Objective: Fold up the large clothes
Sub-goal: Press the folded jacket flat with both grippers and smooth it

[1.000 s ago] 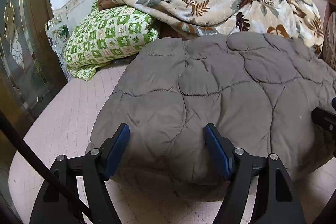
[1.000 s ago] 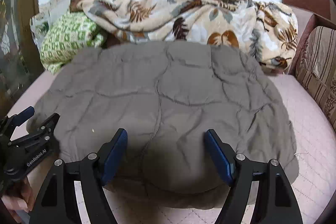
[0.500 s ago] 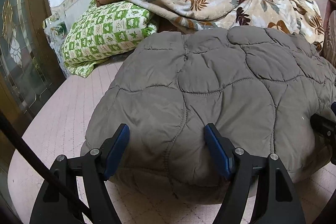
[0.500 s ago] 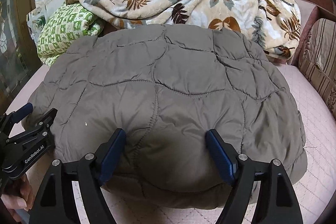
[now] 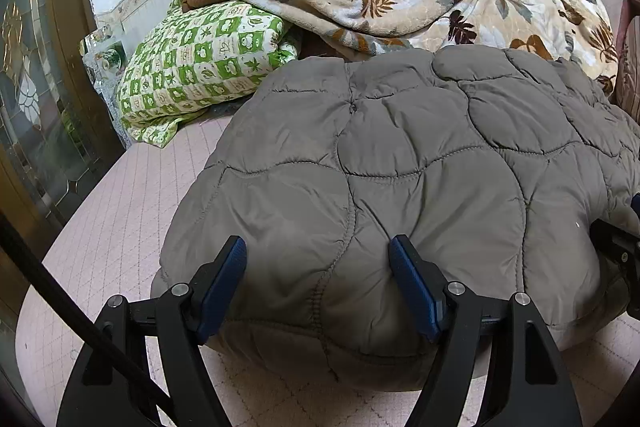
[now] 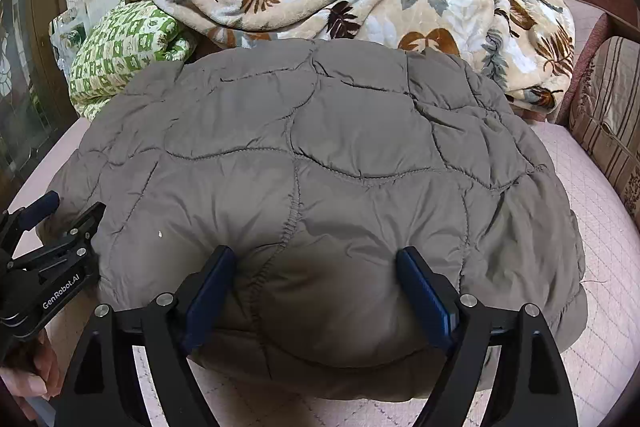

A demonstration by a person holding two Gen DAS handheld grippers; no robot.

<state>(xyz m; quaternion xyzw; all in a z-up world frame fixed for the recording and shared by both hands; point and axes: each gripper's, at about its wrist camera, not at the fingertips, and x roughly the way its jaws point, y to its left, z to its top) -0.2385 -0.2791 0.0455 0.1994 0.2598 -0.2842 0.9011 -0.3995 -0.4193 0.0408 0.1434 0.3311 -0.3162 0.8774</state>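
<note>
Compared with the frame a second earlier, the grey quilted coat [image 5: 420, 167] now bulks higher and nearer before both cameras, its folded edge risen between the fingers of each tool, and it hides more of the floral blanket [image 5: 420, 3] behind it.

Left gripper [image 5: 318, 283]: jaws stand wide. The coat's near edge bulges between the blue pads [image 5: 222, 283]; whether the pads press on the fabric cannot be told.

Right gripper [image 6: 316, 291]: jaws are opening. The coat's [image 6: 320, 167] near fold sits between them, the pads at its surface; a firm grip is not evident. In this view the left gripper [image 6: 52, 227] lies to the left at the coat's left edge, with a hand [image 6: 28, 375] below it.

No containers are in view.

Position of the garment: it lies folded on the pink quilted bed surface [image 5: 120, 211], directly ahead of both tools, filling the middle ground.

Edges and clearance: bare bedding lies open to the left of the left tool, bounded further left by a glazed wooden door [image 5: 36, 107]. Ahead and left, a green checked pillow [image 5: 200, 63] sits close to the coat's far-left corner. To the right of the right tool, a strip of bedding [image 6: 592, 227] remains open up to a striped cushion [image 6: 608, 115].
</note>
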